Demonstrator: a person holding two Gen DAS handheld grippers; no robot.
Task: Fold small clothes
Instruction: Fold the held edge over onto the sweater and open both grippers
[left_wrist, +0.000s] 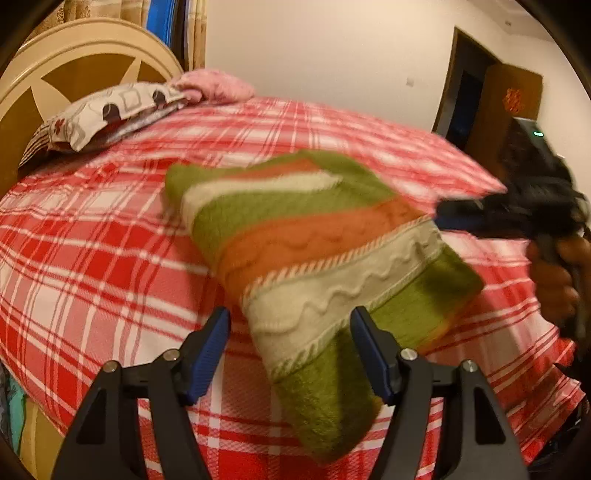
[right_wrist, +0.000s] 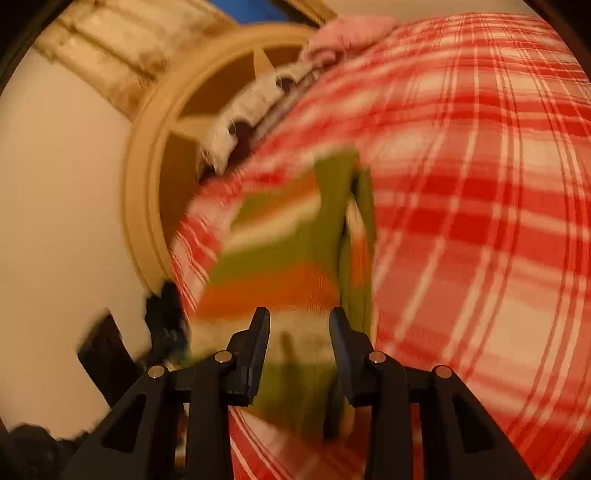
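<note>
Striped knit sweater (left_wrist: 314, 258) lies between both released fingers (left_wrist: 218, 343), plaid bedcover (left_wrist: 92, 240) around

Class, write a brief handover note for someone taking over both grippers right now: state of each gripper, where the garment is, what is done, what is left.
Left gripper: open, pads clear of the cloth; the striped sweater's near edge lies between its fingers.
Right gripper: open a little, with sweater fabric between its fingers; that view is blurred, so a grip cannot be confirmed.
The sweater lies bunched in a rough fold on the red plaid bedspread. A pillow rests by the headboard.
Done: a rough fold.
Left: probably straighten and flatten it, then finish folding.
</note>
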